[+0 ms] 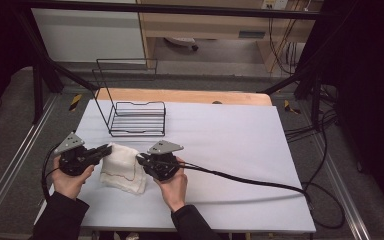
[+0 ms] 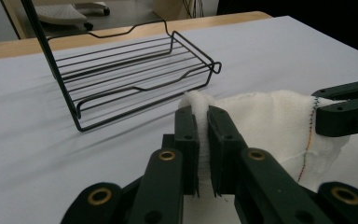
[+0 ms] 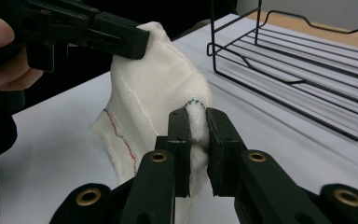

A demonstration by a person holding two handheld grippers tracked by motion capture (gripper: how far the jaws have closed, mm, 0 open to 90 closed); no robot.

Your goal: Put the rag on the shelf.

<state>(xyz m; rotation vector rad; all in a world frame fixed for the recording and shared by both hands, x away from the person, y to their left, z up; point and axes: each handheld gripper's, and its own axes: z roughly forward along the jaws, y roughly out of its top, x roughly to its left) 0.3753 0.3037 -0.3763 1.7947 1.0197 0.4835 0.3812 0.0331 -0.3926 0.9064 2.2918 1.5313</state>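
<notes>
A white cloth (image 1: pixel 121 169) with a thin coloured stitch line hangs between my two grippers near the table's front left. My left gripper (image 1: pixel 108 148) is shut on the cloth's far left corner; in the left gripper view the cloth (image 2: pixel 265 116) is pinched between the jaws of the left gripper (image 2: pixel 202 116). My right gripper (image 1: pixel 140 159) is shut on the opposite corner, and in the right gripper view the cloth (image 3: pixel 154 88) bulges out above the jaws of the right gripper (image 3: pixel 196 116). The cloth's lower part droops onto the table.
A black wire rack (image 1: pixel 136 117) with a tall wire back stands behind the cloth on the white table cover (image 1: pixel 230 140). A thick black cable (image 1: pixel 250 180) trails from the right gripper across the table to the right edge.
</notes>
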